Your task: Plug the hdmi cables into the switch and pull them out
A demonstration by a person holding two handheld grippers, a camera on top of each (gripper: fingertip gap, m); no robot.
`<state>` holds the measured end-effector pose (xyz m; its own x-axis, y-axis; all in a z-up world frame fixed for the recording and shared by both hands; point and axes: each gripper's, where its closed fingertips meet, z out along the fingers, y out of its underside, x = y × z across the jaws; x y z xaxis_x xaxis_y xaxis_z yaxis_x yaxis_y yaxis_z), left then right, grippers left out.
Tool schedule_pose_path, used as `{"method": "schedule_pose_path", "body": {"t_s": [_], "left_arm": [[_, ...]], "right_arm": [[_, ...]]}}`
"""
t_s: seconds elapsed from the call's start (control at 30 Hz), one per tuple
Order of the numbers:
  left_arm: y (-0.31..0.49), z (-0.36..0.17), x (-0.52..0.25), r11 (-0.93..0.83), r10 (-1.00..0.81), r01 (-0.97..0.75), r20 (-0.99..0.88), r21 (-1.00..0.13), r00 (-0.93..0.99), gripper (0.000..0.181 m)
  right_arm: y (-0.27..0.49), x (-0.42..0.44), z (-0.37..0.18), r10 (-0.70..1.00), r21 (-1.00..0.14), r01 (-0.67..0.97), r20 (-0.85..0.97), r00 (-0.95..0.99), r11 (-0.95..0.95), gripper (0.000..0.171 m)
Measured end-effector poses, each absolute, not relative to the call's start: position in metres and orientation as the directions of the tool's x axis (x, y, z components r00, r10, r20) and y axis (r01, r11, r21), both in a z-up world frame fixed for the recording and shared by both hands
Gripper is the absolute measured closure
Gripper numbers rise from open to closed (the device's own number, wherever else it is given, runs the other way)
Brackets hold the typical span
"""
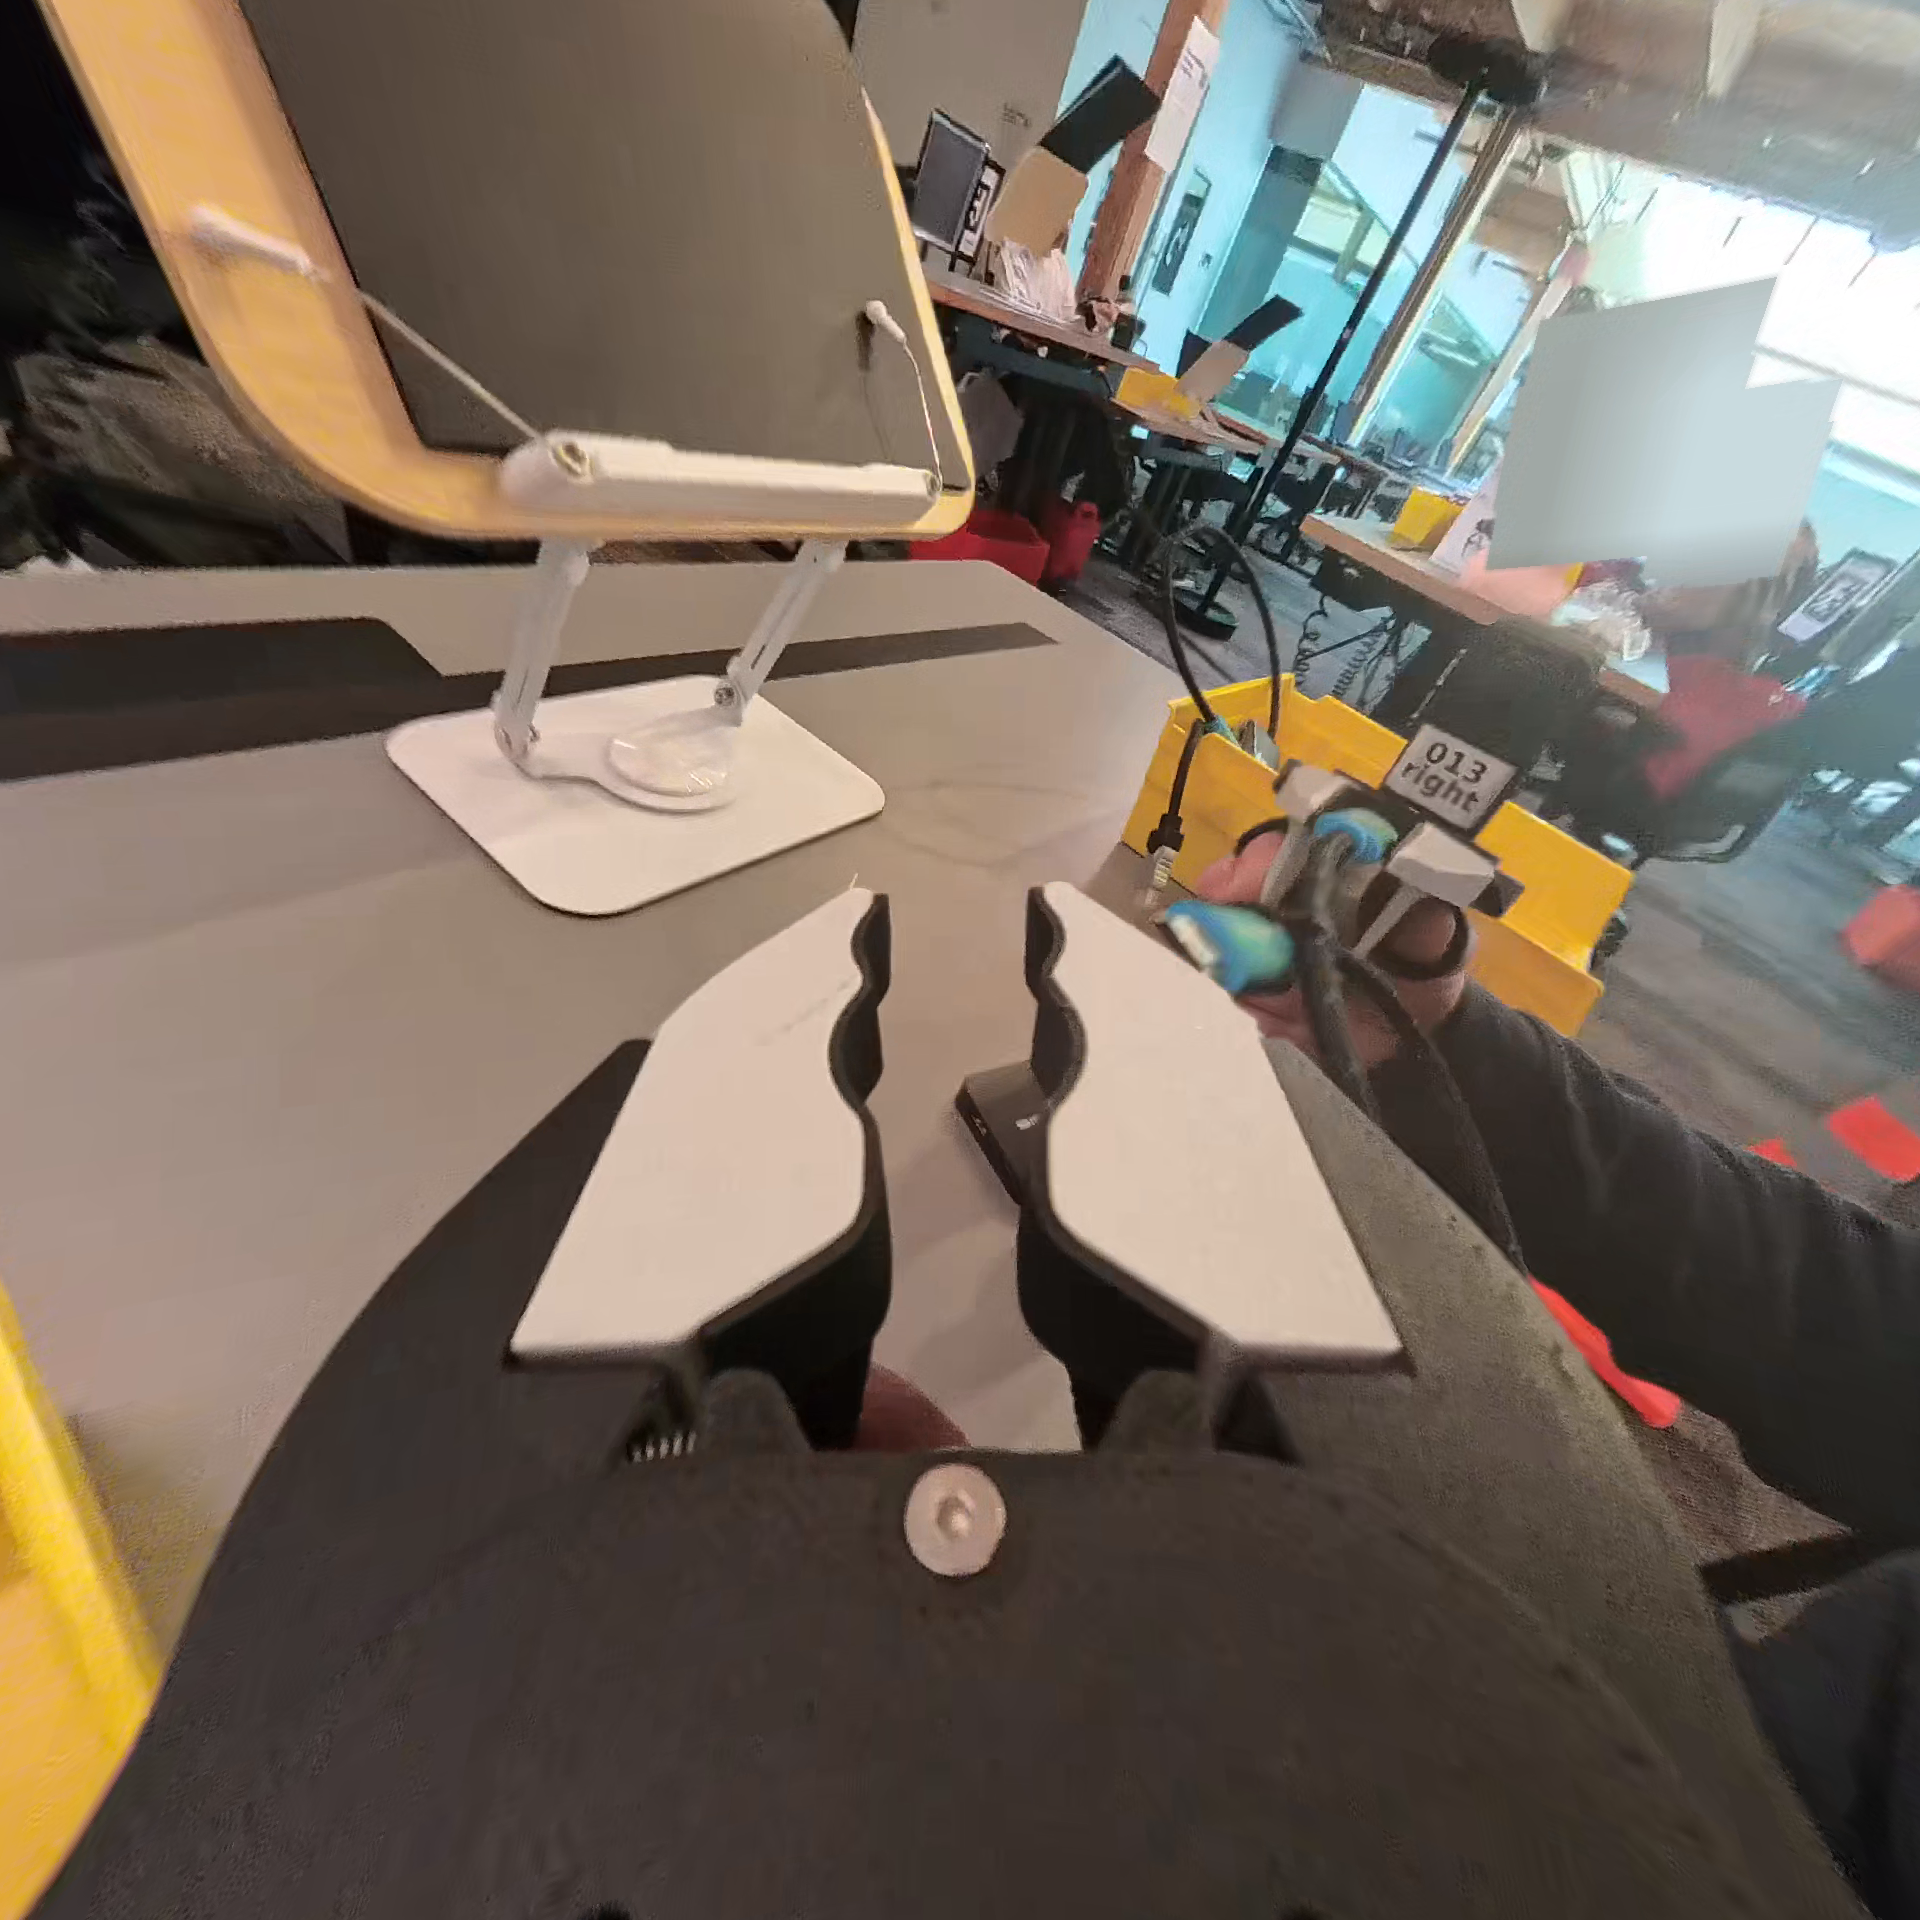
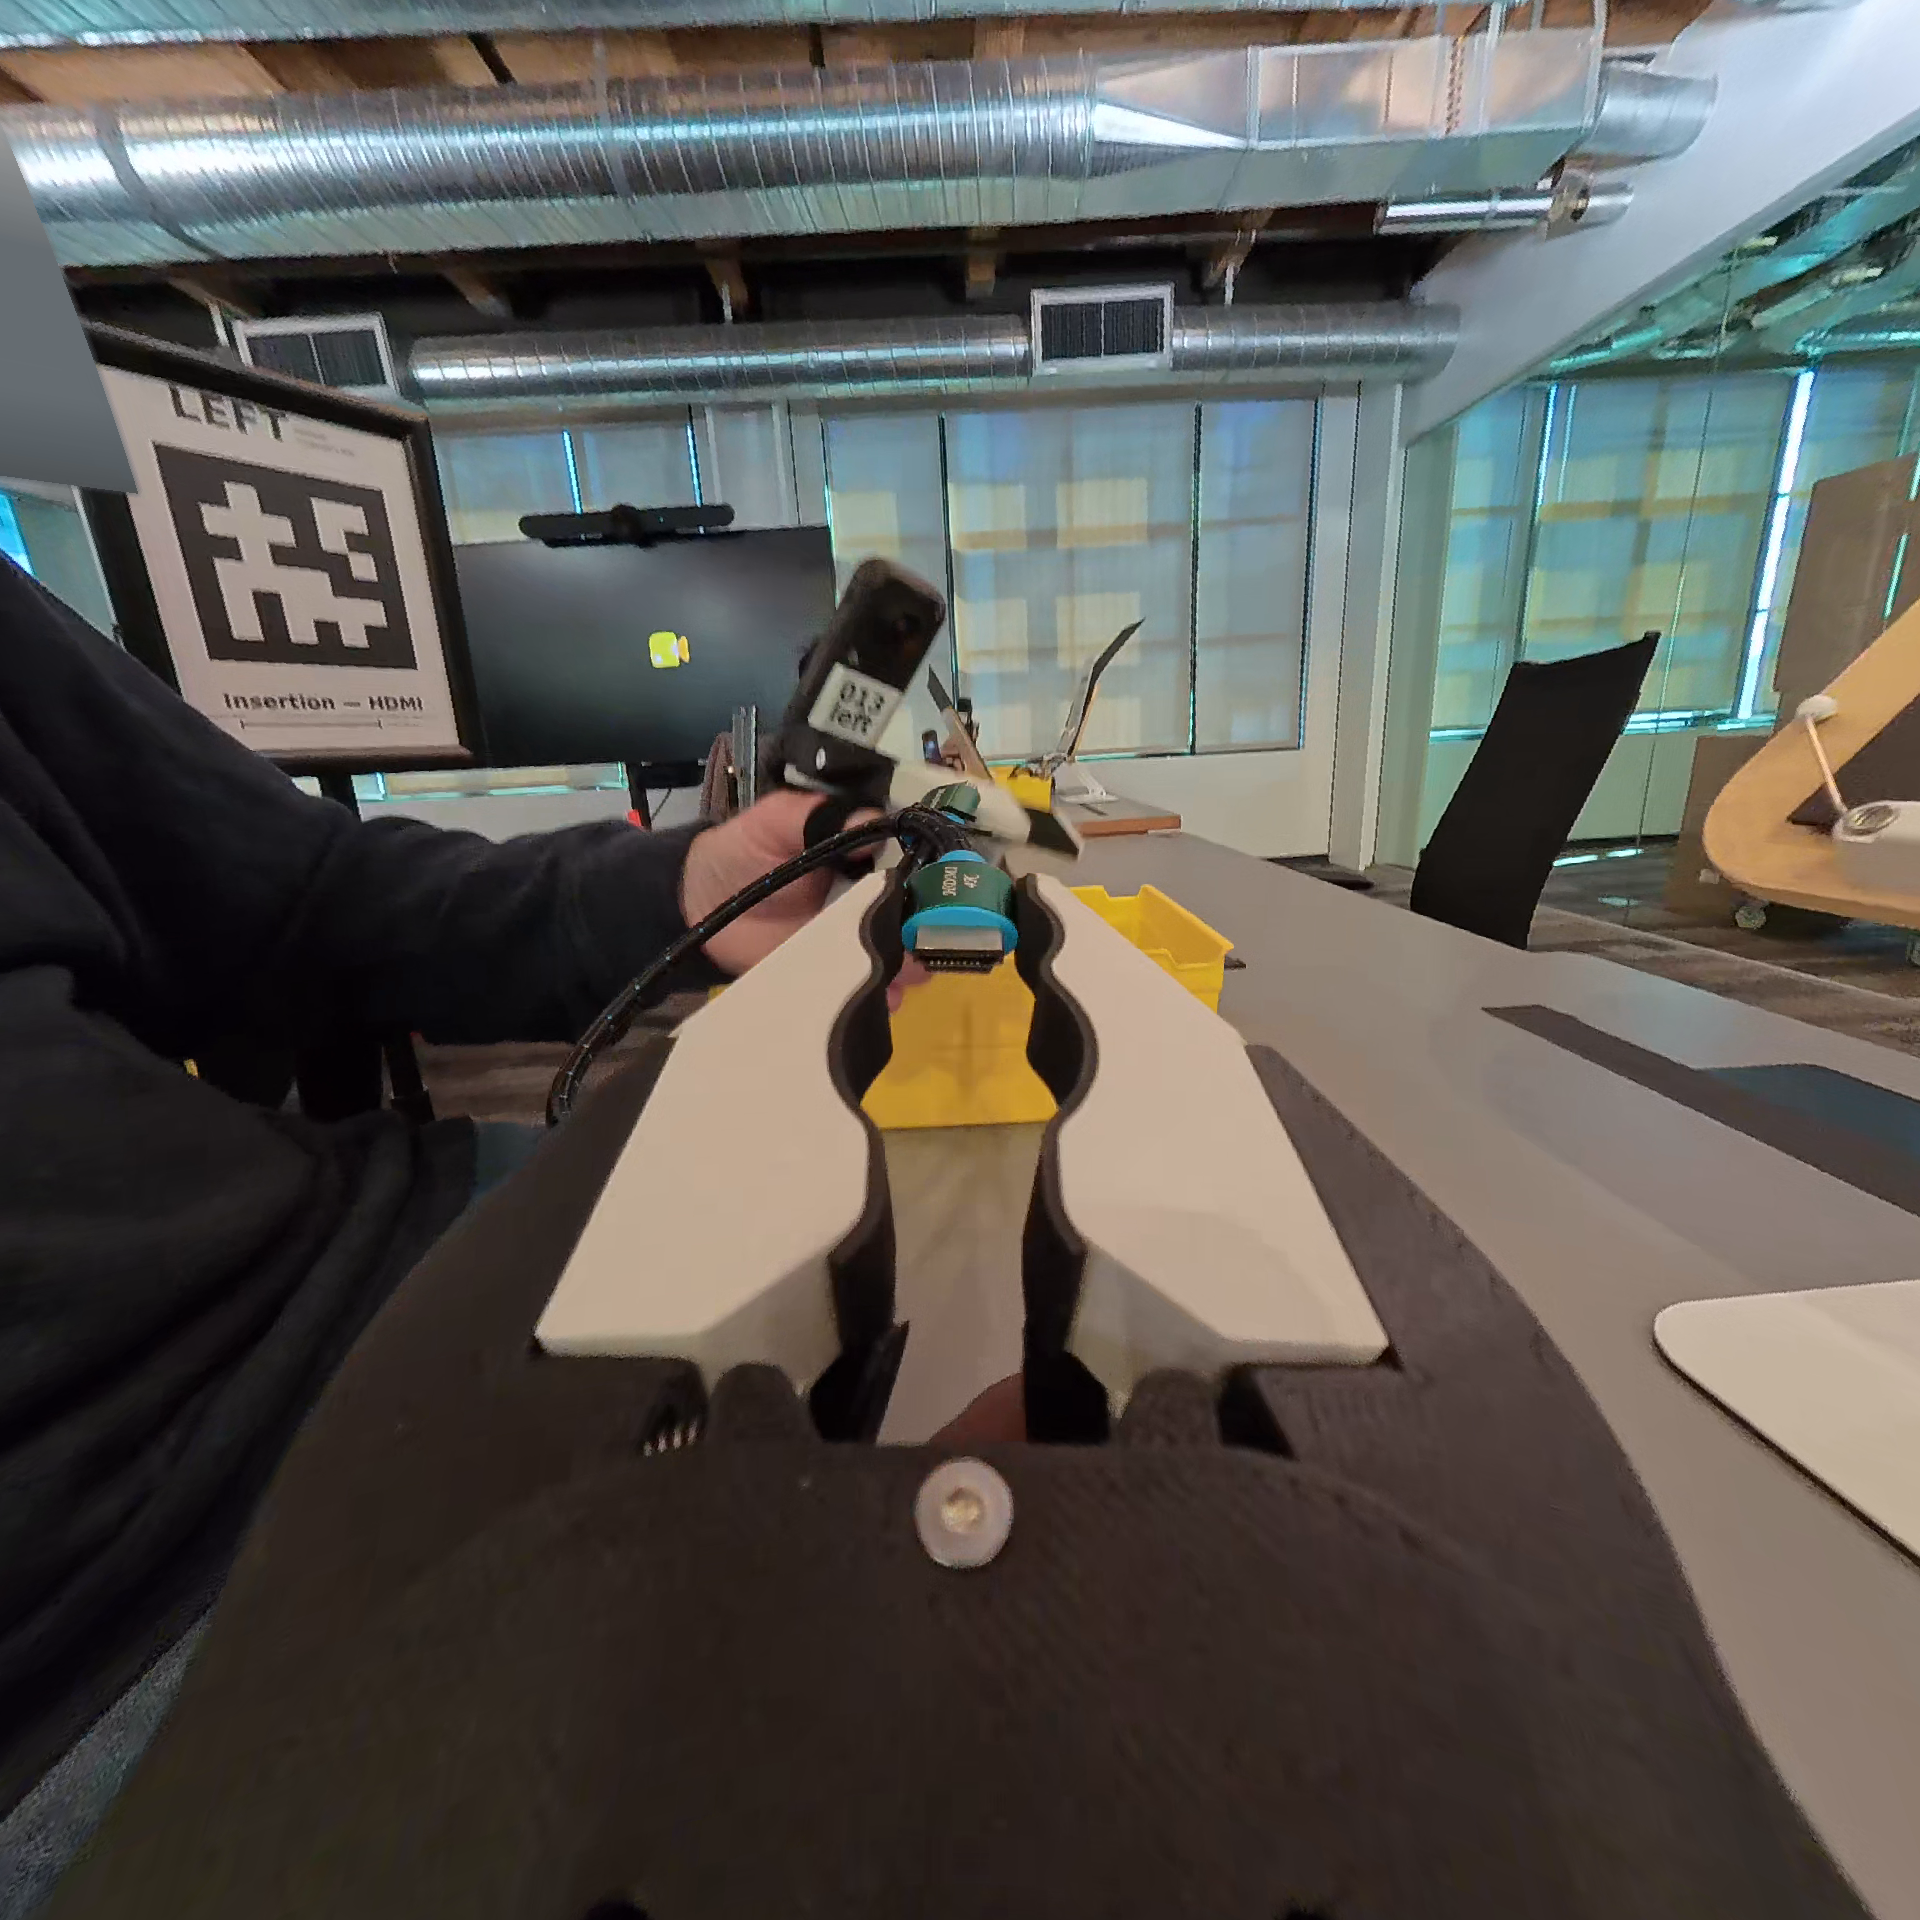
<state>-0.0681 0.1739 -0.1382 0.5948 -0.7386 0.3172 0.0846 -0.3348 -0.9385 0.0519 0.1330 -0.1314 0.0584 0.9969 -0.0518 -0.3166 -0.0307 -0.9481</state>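
Right gripper (image 2: 961, 914) closed on HDMI plug (image 2: 956, 909), frame centre, metal tip exposed. Left gripper (image 1: 956, 925) narrowly parted, empty, above bench (image 1: 260, 935). Switch (image 1: 1003, 1127) partly hidden behind left gripper finger, lower centre. Risk judged: unheld switch pushed away during insertion; plug twisted by trailing cable.

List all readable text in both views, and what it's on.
Not quoting writing; its carriers:
White label on right gripper.
Second white label on left gripper.
Framed sign, black-and-white marker, printed lines.
Print on plug, in right gripper.
Mark on switch: too small to read.
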Motion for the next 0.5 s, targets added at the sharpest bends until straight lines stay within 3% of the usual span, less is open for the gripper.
{"method": "schedule_pose_path", "body": {"t_s": [0.17,0.3,0.5], "left_arm": [[0.162,-0.184,-0.048,-0.422,-0.779,-0.089,0.310,-0.902,0.545,0.146],[0.143,-0.199,-0.018,-0.377,-0.849,-0.187,0.258,-0.907,0.461,0.135],[0.126,-0.173,0.016,-0.213,-0.916,-0.110,0.159,-0.971,0.367,0.133]], "right_arm": [[0.132,0.060,-0.122,0.997,-0.926,-0.374,-0.063,0.042,-0.043,0.152],[0.128,0.050,-0.130,0.998,-0.942,-0.332,-0.063,0.021,-0.053,0.152],[0.122,0.042,-0.136,0.996,-0.951,-0.297,-0.085,-0.036,-0.091,0.152]]}}
